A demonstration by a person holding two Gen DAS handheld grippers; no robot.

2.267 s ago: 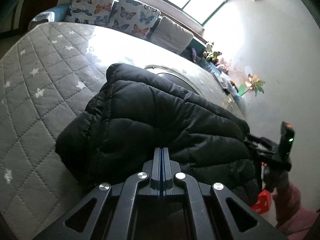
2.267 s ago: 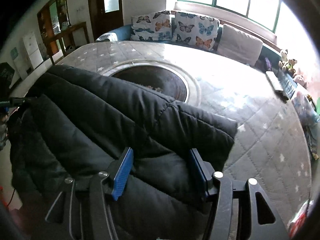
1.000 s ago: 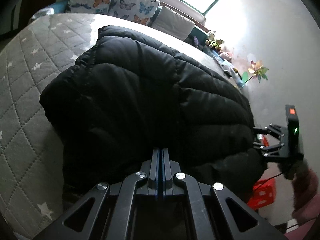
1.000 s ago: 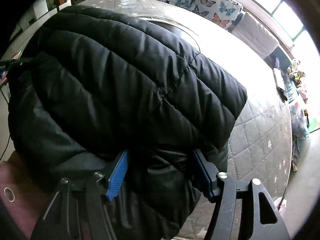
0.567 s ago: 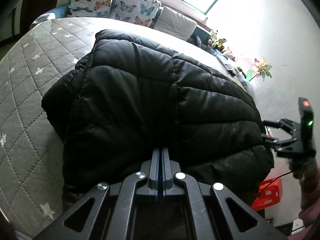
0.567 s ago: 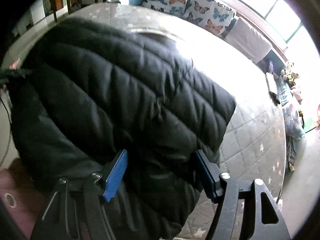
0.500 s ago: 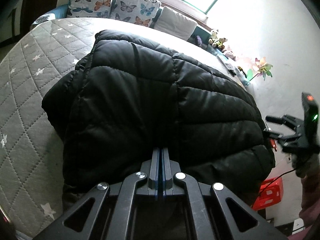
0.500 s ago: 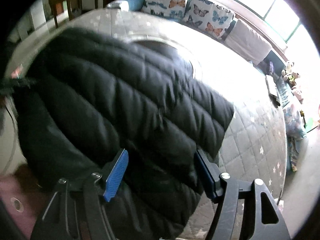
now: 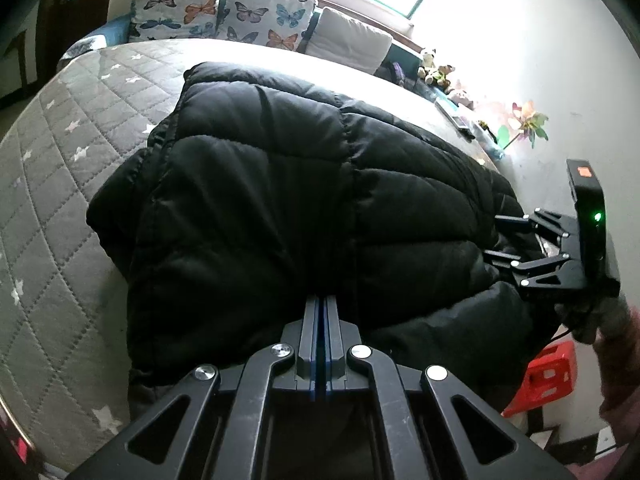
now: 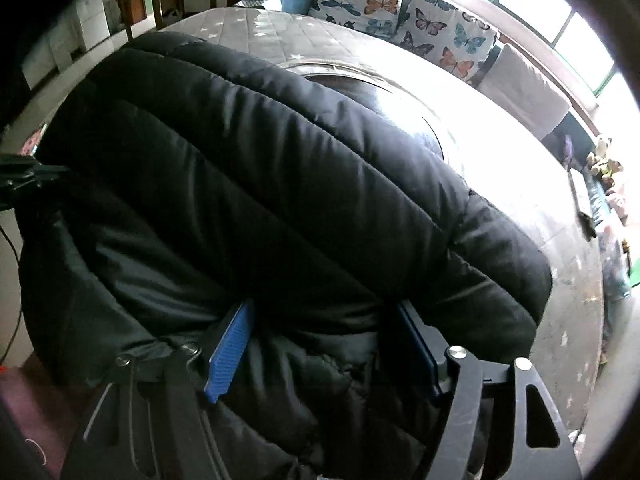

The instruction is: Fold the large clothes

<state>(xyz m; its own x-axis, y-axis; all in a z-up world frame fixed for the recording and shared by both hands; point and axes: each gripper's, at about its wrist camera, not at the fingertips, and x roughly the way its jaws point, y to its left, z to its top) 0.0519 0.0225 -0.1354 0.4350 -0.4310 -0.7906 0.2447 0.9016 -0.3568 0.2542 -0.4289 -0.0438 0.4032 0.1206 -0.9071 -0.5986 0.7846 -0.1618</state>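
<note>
A black quilted puffer jacket [image 9: 300, 200] lies folded in a thick bundle on the grey quilted mattress [image 9: 60, 152]. My left gripper [image 9: 321, 300] is shut, its tips at the jacket's near edge; whether cloth is pinched between them is hidden. My right gripper [image 10: 324, 320] is open, its blue pads [image 10: 230, 344] on either side of the jacket's bulky near edge [image 10: 320, 208]. The right gripper also shows in the left wrist view [image 9: 508, 236] at the jacket's right end, jaws apart.
Butterfly-print pillows [image 9: 224, 12] and a white cushion [image 9: 352, 44] line the far side under the window. Small toys [image 9: 436, 72] and a paper flower [image 9: 524, 124] sit by the right wall. A red crate [image 9: 548, 376] stands on the floor. A dark round patch [image 10: 384, 96] marks the mattress.
The top fold of the jacket was brought over toward the pillows and now lies flat on the mattress. The right gripper has pushed in closer against the jacket's near edge.
</note>
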